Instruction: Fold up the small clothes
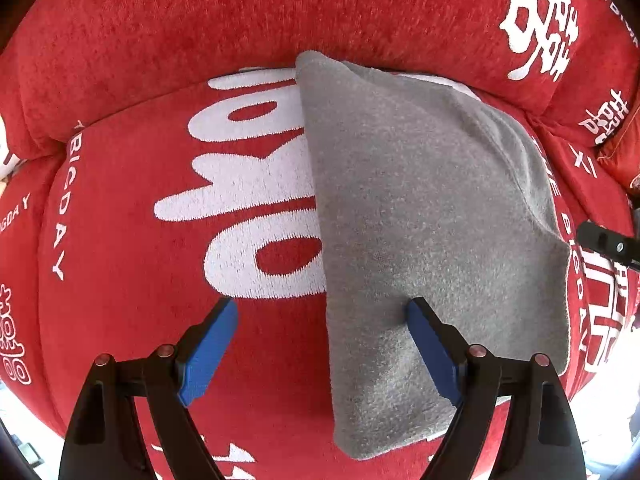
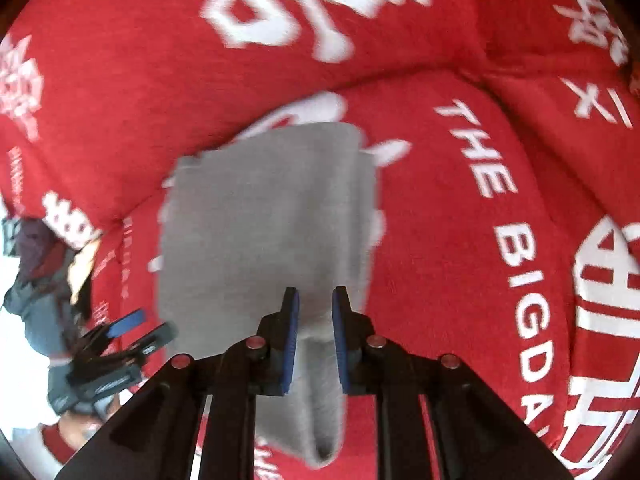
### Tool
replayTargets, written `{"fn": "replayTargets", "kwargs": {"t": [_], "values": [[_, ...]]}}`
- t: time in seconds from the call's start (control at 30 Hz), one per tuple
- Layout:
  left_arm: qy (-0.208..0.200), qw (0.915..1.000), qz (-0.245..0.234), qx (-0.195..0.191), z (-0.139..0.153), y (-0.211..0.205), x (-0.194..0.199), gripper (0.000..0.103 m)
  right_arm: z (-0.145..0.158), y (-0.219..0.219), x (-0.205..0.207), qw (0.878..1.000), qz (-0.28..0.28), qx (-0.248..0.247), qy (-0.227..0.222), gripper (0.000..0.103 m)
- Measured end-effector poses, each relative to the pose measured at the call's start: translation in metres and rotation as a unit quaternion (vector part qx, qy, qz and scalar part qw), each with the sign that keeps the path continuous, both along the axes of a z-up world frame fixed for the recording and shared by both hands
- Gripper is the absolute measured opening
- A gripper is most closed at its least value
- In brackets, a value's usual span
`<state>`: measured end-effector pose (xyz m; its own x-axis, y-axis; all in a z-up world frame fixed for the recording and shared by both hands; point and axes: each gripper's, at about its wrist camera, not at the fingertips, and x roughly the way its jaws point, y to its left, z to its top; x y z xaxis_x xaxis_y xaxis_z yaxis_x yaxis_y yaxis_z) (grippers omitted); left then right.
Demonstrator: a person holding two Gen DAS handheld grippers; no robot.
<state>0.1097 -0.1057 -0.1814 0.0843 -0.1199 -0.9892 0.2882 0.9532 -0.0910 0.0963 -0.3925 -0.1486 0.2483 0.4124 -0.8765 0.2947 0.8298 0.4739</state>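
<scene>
Left hand-held gripper, black arms, blue ribbed pads, copper-coloured rivets, right hand-held gripper built alike

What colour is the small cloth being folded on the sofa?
Plain grey, fleecy, with no print: the cloth shows best in the left wrist view.

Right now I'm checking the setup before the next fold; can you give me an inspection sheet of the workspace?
Surface: red plush sofa cushion with white lettering.
Job's things: grey fleece cloth, partly folded, lying on the cushion.
Clutter: nothing seen.
Grippers: left tool open, one finger on the cloth; right tool shut on a raised fold of the cloth.
Cables: nothing seen.
Surroundings: matching red backrest; a person's dark sleeve at the edge.
</scene>
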Motion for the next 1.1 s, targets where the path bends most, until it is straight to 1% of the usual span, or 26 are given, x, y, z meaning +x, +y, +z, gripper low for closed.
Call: {"fn": "replayTargets", "kwargs": {"t": [0.07,0.17,0.23,0.27,0.4,0.43,0.47,0.5,0.63,0.7,0.77,0.8,0.83,0.87,0.9,0.93,0.97,1.03,1.1], "values": [[0.003,1.0,-0.001,0.005,-0.001,-0.001,0.0,0.087,-0.001,0.011,0.001,1.0,0.019,-0.001,-0.003,0.018],[0.007,0.9999,-0.002,0.008,0.0,-0.002,-0.001,0.087,-0.02,0.022,0.007,0.999,0.035,-0.013,0.026,0.018],[0.006,0.9999,-0.002,0.009,0.0,-0.002,-0.002,0.087,-0.038,0.023,0.006,0.998,0.034,-0.019,0.041,0.012],[0.006,0.9999,-0.002,0.01,0.0,-0.002,-0.003,0.087,-0.038,0.02,0.002,0.999,0.026,-0.013,0.037,0.009],[0.01,0.9999,0.0,0.011,-0.001,-0.003,-0.003,0.087,-0.032,0.013,-0.009,0.999,0.014,0.003,0.042,0.01],[0.01,0.9999,0.001,0.011,-0.001,-0.003,-0.003,0.087,-0.031,0.011,-0.012,0.999,0.016,0.005,0.046,0.011],[0.01,0.9999,0.0,0.011,-0.001,-0.004,-0.003,0.087,-0.029,0.009,-0.014,0.999,0.017,0.002,0.049,0.018],[0.01,0.9999,0.0,0.011,-0.001,-0.004,-0.004,0.087,-0.028,0.008,-0.014,0.998,0.016,0.0,0.053,0.018],[0.009,0.9998,-0.01,0.017,-0.003,-0.008,-0.005,0.087,-0.024,-0.006,-0.022,0.998,-0.014,0.03,0.051,0.018],[0.009,0.9997,-0.013,0.018,-0.003,-0.009,-0.005,0.087,-0.024,-0.01,-0.022,0.998,-0.022,0.039,0.049,0.02],[0.014,0.9996,-0.016,0.016,-0.003,-0.011,-0.004,0.087,-0.025,-0.014,-0.023,0.997,-0.026,0.042,0.053,0.025],[0.018,0.9996,-0.017,0.009,-0.004,-0.011,-0.003,0.087,-0.026,-0.016,-0.023,0.997,-0.028,0.043,0.055,0.032],[0.027,0.9994,-0.016,-0.01,-0.004,-0.008,-0.002,0.087,-0.027,-0.018,-0.022,0.997,-0.029,0.044,0.056,0.038],[0.033,0.9991,-0.015,-0.023,-0.004,-0.006,-0.001,0.087,-0.027,-0.02,-0.021,0.997,-0.031,0.046,0.054,0.04],[0.04,0.9981,-0.011,-0.046,-0.004,-0.003,0.002,0.087,-0.027,-0.022,-0.02,0.997,-0.034,0.052,0.051,0.041],[0.048,0.9962,-0.002,-0.073,-0.003,0.003,0.007,0.087,-0.027,-0.025,-0.018,0.996,-0.038,0.061,0.047,0.045],[0.051,0.9952,0.002,-0.084,-0.004,0.006,0.01,0.087,-0.028,-0.028,-0.016,0.996,-0.044,0.069,0.044,0.052],[0.064,0.9915,0.009,-0.114,-0.009,0.014,0.019,0.087,-0.033,-0.035,-0.011,0.994,-0.051,0.088,0.039,0.062],[0.086,0.9868,0.012,-0.137,-0.02,0.018,0.026,0.087,-0.043,-0.045,-0.002,0.993,-0.056,0.101,0.036,0.063]]}}
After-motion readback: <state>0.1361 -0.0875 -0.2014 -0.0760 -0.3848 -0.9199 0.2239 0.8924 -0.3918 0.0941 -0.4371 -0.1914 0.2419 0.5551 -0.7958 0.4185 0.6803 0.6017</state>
